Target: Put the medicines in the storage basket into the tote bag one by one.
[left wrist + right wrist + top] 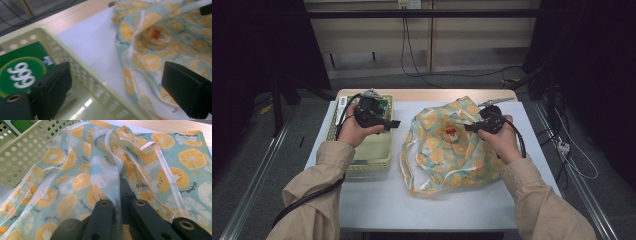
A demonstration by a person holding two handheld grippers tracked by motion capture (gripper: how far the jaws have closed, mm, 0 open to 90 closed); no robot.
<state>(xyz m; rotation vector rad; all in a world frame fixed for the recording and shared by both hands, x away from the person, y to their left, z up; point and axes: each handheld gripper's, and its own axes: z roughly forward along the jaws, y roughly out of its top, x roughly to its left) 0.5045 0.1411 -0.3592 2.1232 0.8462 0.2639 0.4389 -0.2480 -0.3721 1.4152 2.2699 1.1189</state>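
Your right claw pinched the fruit-print bag open; your left claw, spread and empty, hovered over the basket at nine o'clock, likely fetching another item.

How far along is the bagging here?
Done: a round tin with a red label already lies inside the fruit-print bag. In hand: the right tool is shut on the bag's fabric, holding it up. Left: the open left tool hangs empty over the basket, where a green box remains.

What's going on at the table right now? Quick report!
Right gripper shut on fruit-print bag. Left gripper open, empty, above basket. Round tin lies on the bag.
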